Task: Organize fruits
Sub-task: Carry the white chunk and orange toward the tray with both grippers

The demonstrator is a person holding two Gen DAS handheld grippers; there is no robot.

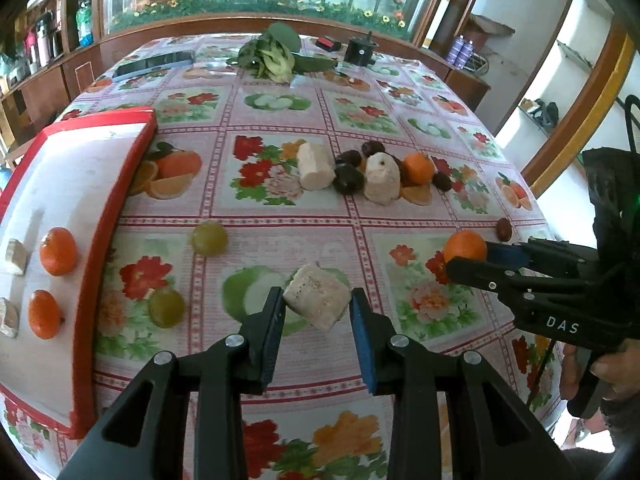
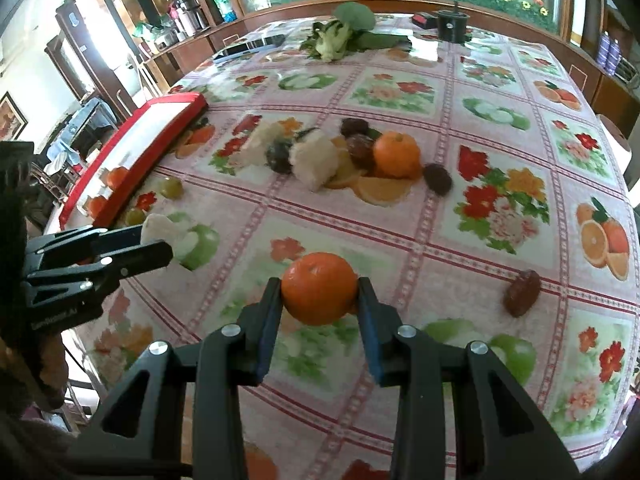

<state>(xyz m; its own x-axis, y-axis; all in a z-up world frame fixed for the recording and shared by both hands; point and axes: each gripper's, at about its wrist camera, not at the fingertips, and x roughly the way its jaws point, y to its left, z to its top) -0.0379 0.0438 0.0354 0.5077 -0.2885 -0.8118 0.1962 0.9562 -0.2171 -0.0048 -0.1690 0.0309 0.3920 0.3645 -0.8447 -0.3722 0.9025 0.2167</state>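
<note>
both tools are loaded over the table: the left gripper (image 1: pixel 316 312) pinches a pale peeled chunk (image 1: pixel 318 300), the right gripper (image 2: pixel 319 300) clamps a mandarin (image 2: pixel 319 288). carried to the red-rimmed tray (image 1: pixel 108 216), the chunk's corner-only hold could let it twist free.

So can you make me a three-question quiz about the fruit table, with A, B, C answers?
1. Where is the red-edged tray?
A. on the table's left side
B. on the floor
C. on a shelf

2. How many oranges lie in the tray?
A. none
B. two
C. five

3. What is the right gripper doing?
A. hanging open
B. squeezing an orange
C. squeezing a leaf

Answers:
1 A: it lies on the tablecloth at the left in both views.
2 B: one orange and another lie there, beside pale chunks.
3 B: its pads press the held orange; the left gripper holds a white chunk.
</note>
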